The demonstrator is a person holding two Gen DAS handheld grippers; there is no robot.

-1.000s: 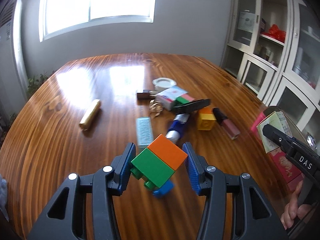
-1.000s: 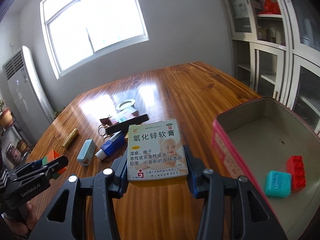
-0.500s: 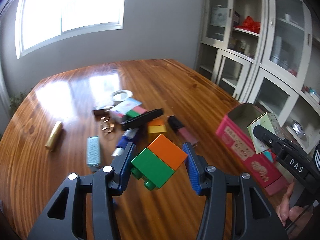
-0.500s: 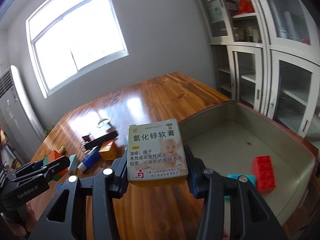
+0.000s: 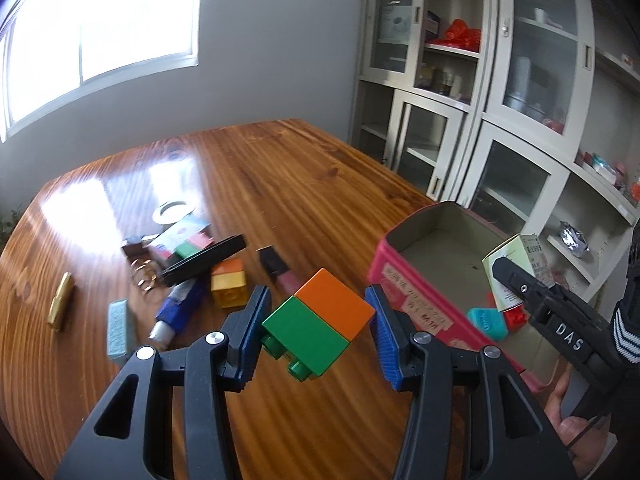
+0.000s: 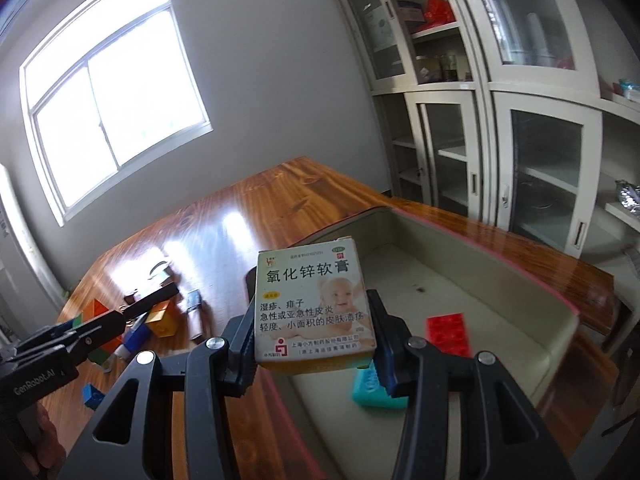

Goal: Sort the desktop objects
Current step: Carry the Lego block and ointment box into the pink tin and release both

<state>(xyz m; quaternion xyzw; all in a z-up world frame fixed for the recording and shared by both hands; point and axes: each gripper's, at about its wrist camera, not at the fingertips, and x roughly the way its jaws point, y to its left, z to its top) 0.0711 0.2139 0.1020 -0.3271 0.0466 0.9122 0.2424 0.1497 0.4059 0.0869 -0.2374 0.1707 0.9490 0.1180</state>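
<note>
I am gripping the block [image 5: 320, 317] in my left gripper [image 5: 318, 326] at lower centre, while my right gripper [image 6: 314, 340] is clamping the carton [image 6: 313, 304] above the tin [image 6: 496, 276].

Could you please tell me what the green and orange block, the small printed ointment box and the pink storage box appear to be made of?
The green and orange studded toy block in the left claw looks like glossy moulded plastic, given its studs.
The small printed ointment box in the right claw seems thin printed cardboard, showing a flap edge.
The pink-walled rectangular storage box has thin walls and a matte grey-beige inside; metal or stiff card, unclear.
</note>
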